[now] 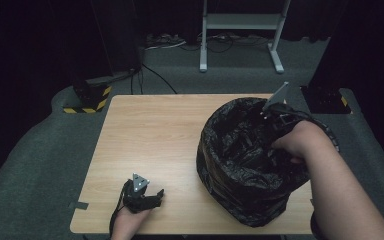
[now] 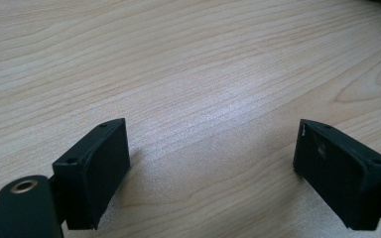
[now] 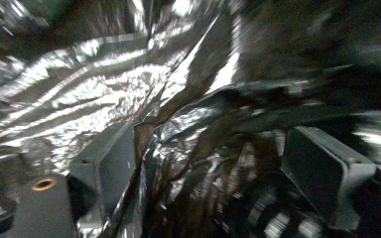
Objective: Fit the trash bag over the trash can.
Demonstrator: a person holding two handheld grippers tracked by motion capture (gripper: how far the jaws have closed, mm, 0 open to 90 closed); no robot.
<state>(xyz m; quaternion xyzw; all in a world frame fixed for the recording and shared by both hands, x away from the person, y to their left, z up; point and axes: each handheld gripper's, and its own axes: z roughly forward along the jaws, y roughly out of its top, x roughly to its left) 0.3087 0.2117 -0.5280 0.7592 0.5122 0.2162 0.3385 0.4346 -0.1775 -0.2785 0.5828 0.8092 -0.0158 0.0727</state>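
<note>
Right claw (image 1: 272,117), jaws apart, dips inside black bag (image 1: 245,165).

Light wooden table (image 1: 150,145), grain visible, pale sheen across the top in the left gripper view. Strip of grey tape (image 1: 79,205) at the near left corner of the table edge. Grey carpet floor (image 1: 35,150) all round. Behind the table: white metal stand (image 1: 240,30) with two feet, black cables (image 1: 155,75) trailing over the floor near it. Yellow-and-black striped base (image 1: 87,100) at far left, just off the table's corner; a second striped base (image 1: 327,100) at far right. Dark backdrop beyond.
</note>
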